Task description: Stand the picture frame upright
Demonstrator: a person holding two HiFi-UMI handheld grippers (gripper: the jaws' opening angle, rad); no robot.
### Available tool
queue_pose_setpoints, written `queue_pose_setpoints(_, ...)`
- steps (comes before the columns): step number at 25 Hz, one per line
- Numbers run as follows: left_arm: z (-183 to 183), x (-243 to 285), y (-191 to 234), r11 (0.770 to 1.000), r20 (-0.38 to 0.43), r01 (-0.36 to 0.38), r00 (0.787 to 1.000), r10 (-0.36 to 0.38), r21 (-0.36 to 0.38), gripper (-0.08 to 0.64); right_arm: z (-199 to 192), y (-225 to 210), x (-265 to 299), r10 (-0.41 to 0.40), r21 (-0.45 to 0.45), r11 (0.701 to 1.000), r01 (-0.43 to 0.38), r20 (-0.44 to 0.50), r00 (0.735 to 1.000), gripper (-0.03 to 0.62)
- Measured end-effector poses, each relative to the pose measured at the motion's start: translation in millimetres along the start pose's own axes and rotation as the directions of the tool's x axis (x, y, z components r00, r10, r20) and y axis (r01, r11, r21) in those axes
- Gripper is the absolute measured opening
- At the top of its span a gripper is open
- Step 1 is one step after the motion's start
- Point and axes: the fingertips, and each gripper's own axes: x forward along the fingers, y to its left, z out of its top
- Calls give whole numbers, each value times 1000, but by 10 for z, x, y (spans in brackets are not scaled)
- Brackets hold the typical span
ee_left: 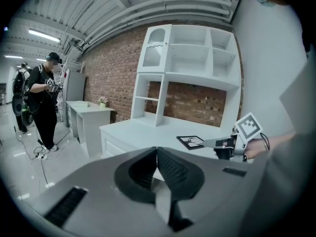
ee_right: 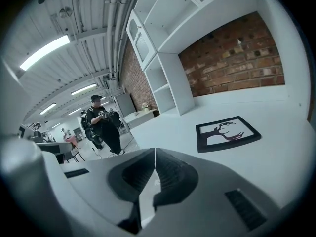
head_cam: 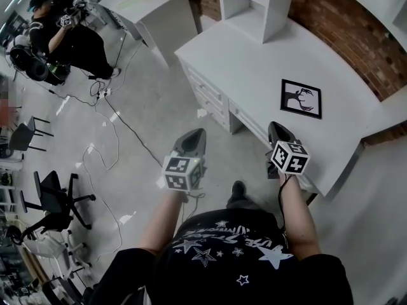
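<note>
**Both Grippers Closed and Empty; Picture Frame Flat on Desk**

Nearest the head camera is one black star-printed shirt [head_cam: 222, 253] on the person, with two bare forearms reaching forward from it.

1. Grippers: two in total, each carrying one cube with square markers.
   - Left gripper [head_cam: 197, 134]: its jaws are pressed together with nothing between them. It hangs over the grey floor [head_cam: 146, 113], in front of the desk's drawers.
   - Right gripper [head_cam: 275, 128]: its jaws also meet, with nothing between them. It hangs over the front edge of the desk.

2. Task object: one black-rimmed rectangular picture frame [head_cam: 301, 98] holding a white print with a dark tree silhouette.
   - It lies flat, face up, on the white desk [head_cam: 254, 62].
   - It sits beyond the right gripper, near it but clear of the jaws. The left gripper is well apart from it.

3. Surroundings:
   - One white open shelf unit [head_cam: 254, 5] stands at the back of the desk.
   - One red brick wall [head_cam: 356, 37] runs behind the desk.
   - One smaller white side table [head_cam: 159, 11] stands farther off.
   - One second person in black clothing [head_cam: 63, 37] stands beyond that table.
   - One black office chair [head_cam: 57, 199] stands on the floor, to the left.
</note>
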Motion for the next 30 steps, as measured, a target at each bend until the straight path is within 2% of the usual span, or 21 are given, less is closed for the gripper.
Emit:
queue_pose_setpoints(4, 77, 273, -58, 1000, -12, -3, 1000, 3, 5, 18, 22, -299, 179, -41, 8, 999, 41, -26, 999, 15)
queue_pose_setpoints(8, 167, 529, -167, 1000, -10, 11, 1000, -10, 21, 18, 34, -672, 255, -105, 63, 992, 108, -44, 993, 17)
queue_pose_setpoints(14, 278, 834, -324, 995, -21, 81, 997, -80, 64, 18, -71, -1058, 166, -215, 180, 958, 225, -72, 974, 17)
queue_pose_setpoints(19, 292, 1146, -300, 988, -40, 132, 991, -130, 74, 18, -95, -1186, 196, -251, 236, 935, 266, -91, 964, 17)
queue_pose_setpoints(21, 320, 1337, -338, 979, -59, 186, 982, -181, 87, 18, -106, -1255, 199, -283, 264, 917, 299, -97, 954, 17)
queue_pose_setpoints(26, 460, 1810, -421, 936, -114, 325, 944, -310, 138, 18, -117, -1455, 198, -378, 351, 850, 393, -113, 919, 17)
queue_pose_setpoints(30, 549, 2108, -486, 893, -159, 419, 905, -395, 166, 18, -133, -1560, 215, -440, 409, 791, 455, -137, 887, 17)
